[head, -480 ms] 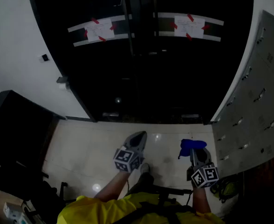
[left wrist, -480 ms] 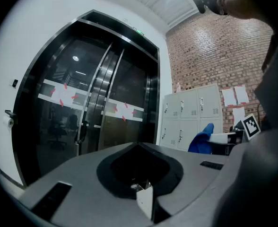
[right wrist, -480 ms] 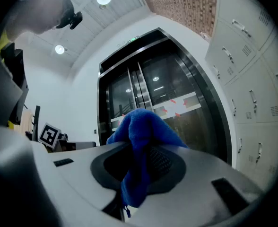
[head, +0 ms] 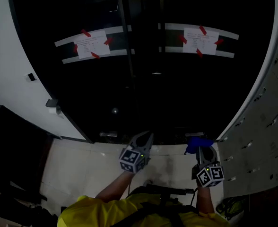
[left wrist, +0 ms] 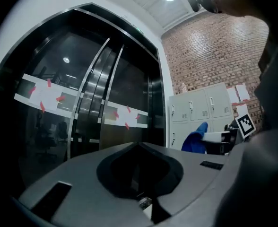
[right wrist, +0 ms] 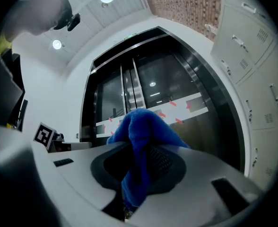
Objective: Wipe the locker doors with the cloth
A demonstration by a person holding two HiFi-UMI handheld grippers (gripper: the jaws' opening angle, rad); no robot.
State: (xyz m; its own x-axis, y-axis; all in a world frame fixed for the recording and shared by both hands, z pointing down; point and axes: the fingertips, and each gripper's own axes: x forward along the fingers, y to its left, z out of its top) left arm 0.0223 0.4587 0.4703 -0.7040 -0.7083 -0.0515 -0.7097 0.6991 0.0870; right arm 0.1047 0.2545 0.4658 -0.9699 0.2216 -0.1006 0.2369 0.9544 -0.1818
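My right gripper (head: 200,148) is shut on a blue cloth (head: 197,144), which bunches up between the jaws in the right gripper view (right wrist: 141,150). The same blue cloth (left wrist: 195,138) shows at the right of the left gripper view. My left gripper (head: 146,138) is shut with nothing in it, its jaws pressed together (left wrist: 139,145). Grey locker doors (head: 266,126) with small handles run along the right side and also appear as lockers (right wrist: 255,56) and lockers (left wrist: 200,110). Both grippers are held low in front of me, apart from the lockers.
Dark glass sliding doors (head: 139,65) with white taped notices (head: 91,44) fill the wall ahead. A pale tiled floor (head: 91,169) lies below. A black cabinet (head: 11,145) stands at the left. A brick wall (left wrist: 214,51) rises above the lockers.
My view has tilted up and left: the glass doors sit lower and larger. Both grippers have lifted slightly toward the doors, the cloth still held.
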